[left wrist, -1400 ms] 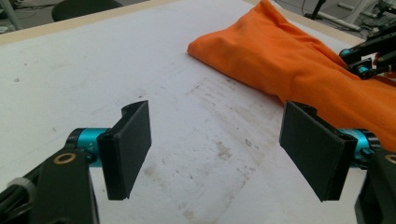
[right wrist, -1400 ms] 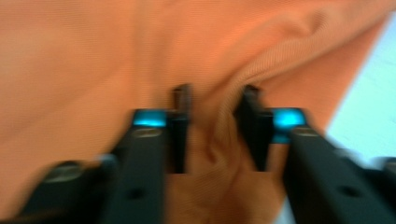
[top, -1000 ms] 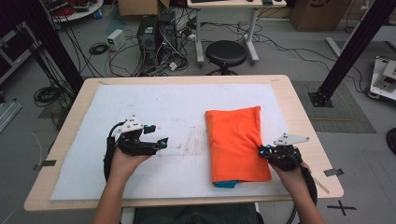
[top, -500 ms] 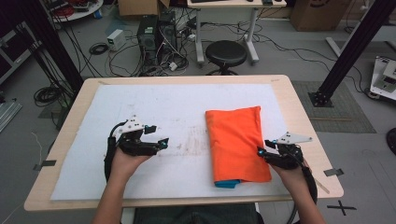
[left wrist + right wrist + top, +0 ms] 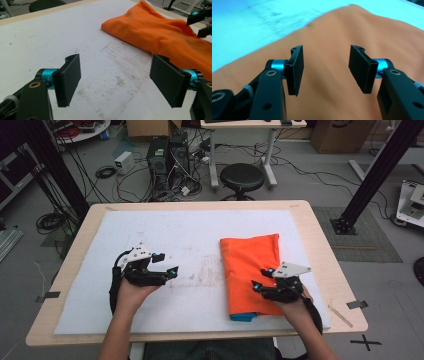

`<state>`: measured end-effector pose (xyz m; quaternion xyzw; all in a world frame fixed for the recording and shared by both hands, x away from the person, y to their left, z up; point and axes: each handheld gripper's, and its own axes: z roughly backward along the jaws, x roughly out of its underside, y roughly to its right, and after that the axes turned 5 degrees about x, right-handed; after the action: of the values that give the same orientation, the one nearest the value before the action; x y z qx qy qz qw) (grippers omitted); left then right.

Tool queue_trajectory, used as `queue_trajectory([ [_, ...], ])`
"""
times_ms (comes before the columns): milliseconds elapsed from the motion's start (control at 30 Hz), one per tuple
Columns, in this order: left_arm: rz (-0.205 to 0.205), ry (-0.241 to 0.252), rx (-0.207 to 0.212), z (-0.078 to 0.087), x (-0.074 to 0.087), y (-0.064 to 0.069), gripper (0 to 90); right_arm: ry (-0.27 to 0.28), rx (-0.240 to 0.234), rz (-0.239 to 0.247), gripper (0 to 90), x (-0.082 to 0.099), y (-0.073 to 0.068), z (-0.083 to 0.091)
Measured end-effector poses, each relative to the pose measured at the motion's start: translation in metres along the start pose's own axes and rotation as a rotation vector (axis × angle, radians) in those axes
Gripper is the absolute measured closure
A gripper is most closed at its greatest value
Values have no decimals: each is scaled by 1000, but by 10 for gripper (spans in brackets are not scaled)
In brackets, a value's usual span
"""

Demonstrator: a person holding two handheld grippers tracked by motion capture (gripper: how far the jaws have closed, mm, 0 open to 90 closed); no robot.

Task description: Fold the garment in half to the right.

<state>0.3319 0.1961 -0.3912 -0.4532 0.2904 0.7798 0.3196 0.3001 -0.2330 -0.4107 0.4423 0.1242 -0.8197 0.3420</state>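
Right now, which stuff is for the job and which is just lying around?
For the job: orange cloth, right gripper, left gripper, white mat.
Just lying around: black stool, computer tower, floor cables, cardboard box.

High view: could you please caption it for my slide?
Right gripper, jaws just opened, over folded orange cloth; left gripper open beside it.

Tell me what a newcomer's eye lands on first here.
The folded orange cloth, bright on the white table cover right of centre, with a blue edge peeking out at its near end. The right tool hangs over it, jaws just opened, nothing between them; the left tool is open above bare cover.
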Motion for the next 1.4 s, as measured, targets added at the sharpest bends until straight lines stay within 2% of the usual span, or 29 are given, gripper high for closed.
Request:
queue_trajectory([
  [100,-2,0,0,1,0,0,252,-20,-39,61,465,-3,-19,-12],
  [233,-1,-3,-3,1,0,-1,252,-94,-99,114,482,5,-42,-28],
  [333,-2,-5,-6,0,1,-1,252,-105,-90,147,519,10,-56,-29],
  [500,-3,-9,-3,0,1,0,252,-105,-99,153,515,10,-58,-26],
  [567,1,-3,-2,1,1,0,252,-91,-123,148,473,7,-53,-23],
  [633,1,0,-2,2,0,-1,252,-64,-128,132,453,2,-44,-17],
  [733,5,4,-11,3,0,-2,252,-26,-61,88,447,-9,-21,-7],
  [833,3,1,-12,4,0,-3,252,-24,12,33,437,-19,10,-7],
  [900,8,4,-13,4,0,-3,252,-37,48,13,433,-24,27,-10],
  [1033,7,1,-17,4,0,-4,252,-67,120,-67,428,-33,67,-26],
  [1133,12,-1,-16,4,1,-5,252,-111,215,-109,429,-39,98,-43],
  [1267,16,-5,-18,3,2,-7,252,-161,298,-186,441,-48,136,-65],
  [1333,16,-6,-19,2,2,-8,252,-177,314,-237,486,-48,152,-77],
  [1400,18,-9,-19,3,3,-9,252,-186,291,-297,661,-43,163,-87],
])
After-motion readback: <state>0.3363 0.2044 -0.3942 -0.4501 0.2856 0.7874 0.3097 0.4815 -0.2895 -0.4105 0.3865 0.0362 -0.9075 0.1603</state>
